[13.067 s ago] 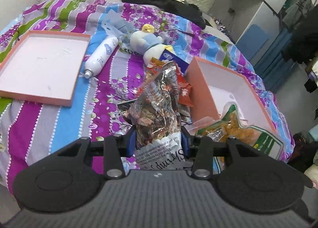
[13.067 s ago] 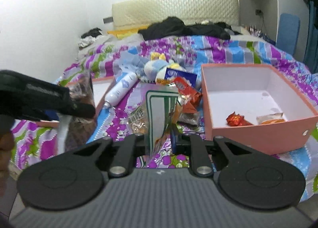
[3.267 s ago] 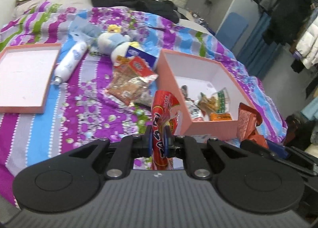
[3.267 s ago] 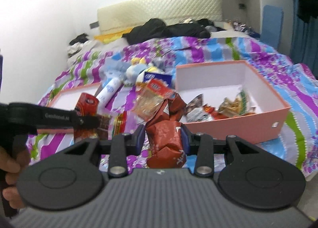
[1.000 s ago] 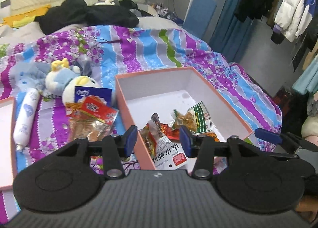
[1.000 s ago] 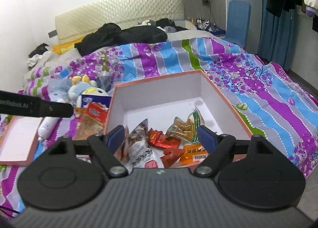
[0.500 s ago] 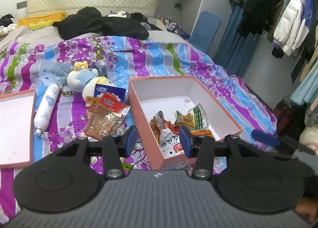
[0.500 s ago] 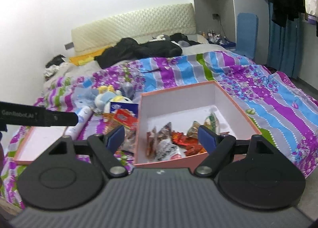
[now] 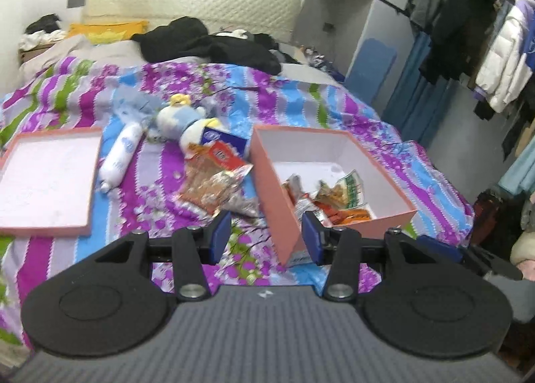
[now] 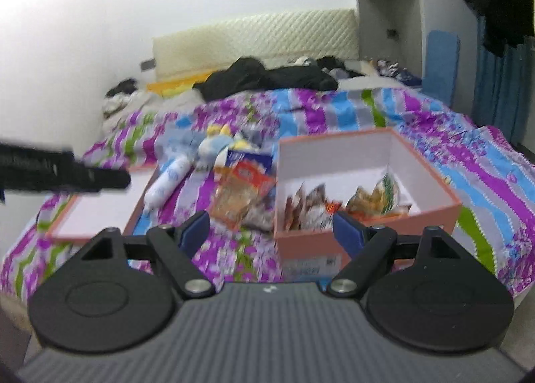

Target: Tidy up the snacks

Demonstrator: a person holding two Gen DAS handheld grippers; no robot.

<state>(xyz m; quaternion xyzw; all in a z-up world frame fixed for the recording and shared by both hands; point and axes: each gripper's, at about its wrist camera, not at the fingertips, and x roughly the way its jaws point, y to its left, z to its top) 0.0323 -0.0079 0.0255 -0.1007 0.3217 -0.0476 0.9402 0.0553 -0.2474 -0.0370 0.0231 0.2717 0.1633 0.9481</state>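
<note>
A pink box [image 9: 267, 175] [image 10: 367, 239] sits on the striped bedspread with several snack packets [image 9: 327, 196] [image 10: 337, 202] inside it. A clear and red snack bag [image 9: 214, 179] [image 10: 240, 196] lies on the bed just left of the box, with a blue and white pack [image 9: 224, 140] behind it. My left gripper [image 9: 266, 238] is open and empty, held back above the box's near left corner. My right gripper [image 10: 271, 230] is open and empty, in front of the box.
The pink box lid [image 9: 46, 179] [image 10: 97, 209] lies at the left. A white bottle [image 9: 120, 157] and a plush toy [image 9: 182, 115] lie between lid and box. Dark clothes [image 9: 207, 45] lie near the headboard. Hanging coats [image 9: 495, 48] fill the right.
Both grippers have drawn back and up from the box, so more of the bed shows. Both stay open and empty. The snacks have not moved.
</note>
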